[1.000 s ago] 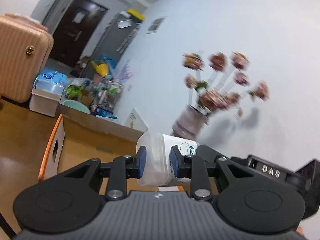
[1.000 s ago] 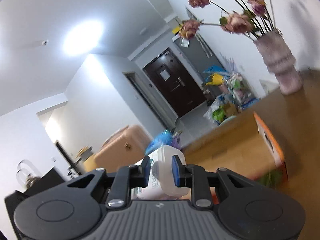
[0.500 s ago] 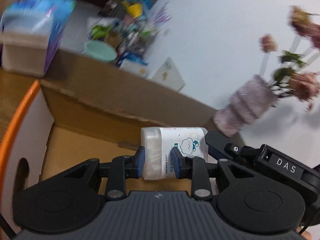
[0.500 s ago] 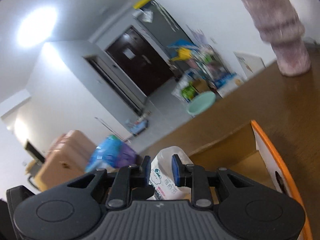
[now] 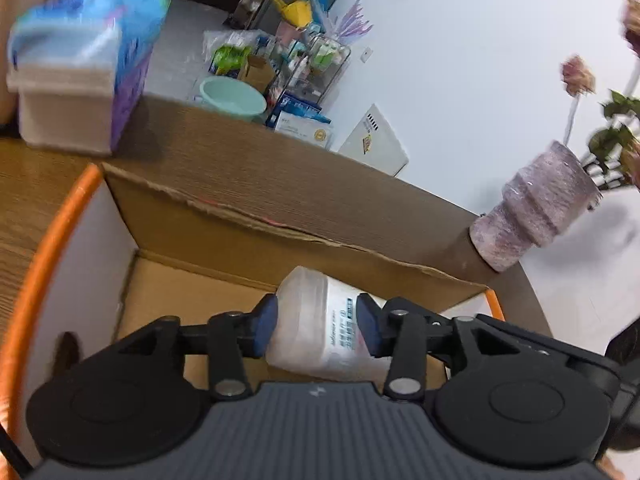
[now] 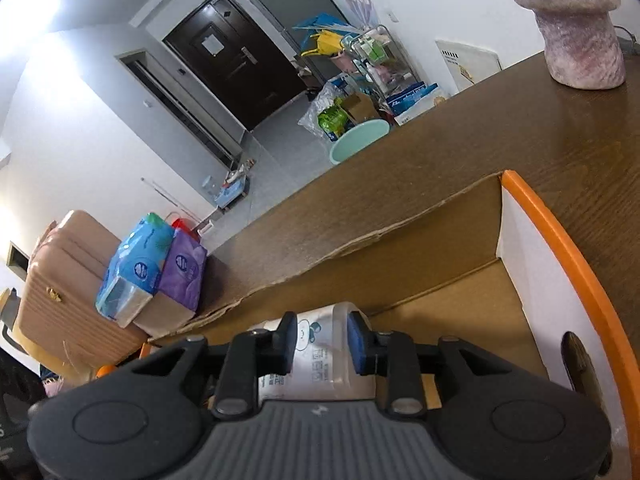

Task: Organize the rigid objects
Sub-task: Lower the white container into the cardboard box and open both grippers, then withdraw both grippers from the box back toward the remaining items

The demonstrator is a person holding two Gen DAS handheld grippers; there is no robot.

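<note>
Both grippers have dropped from mid-air w/ the vase behind them down into the cardboard box (image 5: 224, 236). Left gripper (image 5: 316, 330) jaws are opening, narrow gap, pads off the white bottle (image 5: 320, 332), which lies on its side btwn them on the box floor. Right gripper (image 6: 322, 338) jaws also opening, 2nd white bottle (image 6: 320, 356) btwn the blue pads, contact unclear. Box sits on wooden table (image 6: 520, 128), vase (image 5: 536, 216) near its far corner.
</note>
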